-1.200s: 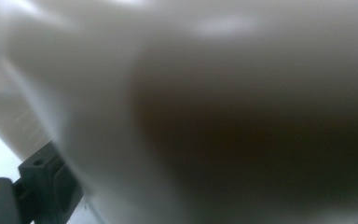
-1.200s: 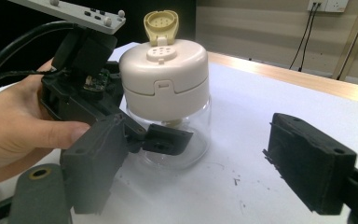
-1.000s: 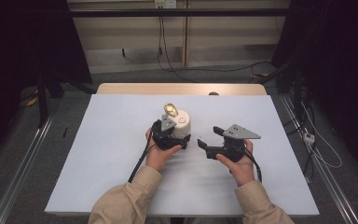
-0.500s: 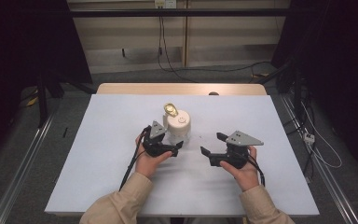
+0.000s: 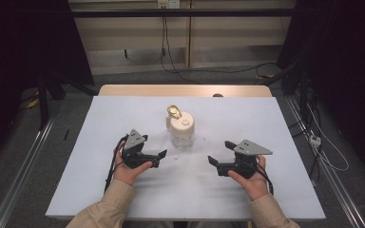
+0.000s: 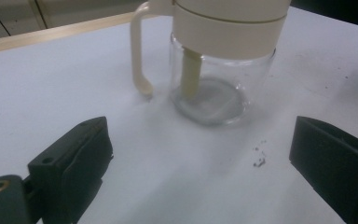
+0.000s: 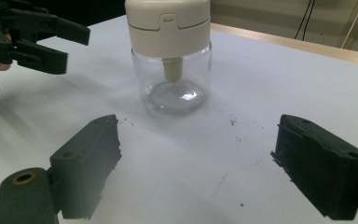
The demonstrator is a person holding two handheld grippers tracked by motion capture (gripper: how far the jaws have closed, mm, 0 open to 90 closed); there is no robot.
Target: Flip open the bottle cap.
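Jar: clear glass seasoning jar (image 5: 182,137) with cream lid (image 5: 182,123) and gold spoon handle (image 5: 174,112), upright near mid-table on the white table cover (image 5: 76,190), between the two grippers and touching neither.
Contents: nothing visible inside but the cream spoon stem (image 6: 190,74); glass bottom bare.
Left gripper: (image 5: 160,154) low over the cover, left of the jar and clear of it; jaws spread wide, nothing between them.
Right gripper: (image 5: 212,160) low over the cover, right of the jar and nearer the person; jaws spread wide and just been opening a little further, nothing between them.
Progress: judged at or near the end of a handling step — jar set down, lid on, both grippers off it; nothing visibly left but to pull the hands away, or else to come in for a fresh grip.
Change, left: a second ago right against the jar's near side; now drawn back to the left, with open cover between.
Change, right: slid slightly right and toward the person.
Change, jar: same spot, same upright pose.
Debris: few dark specks (image 6: 259,161) on the cover near the jar.
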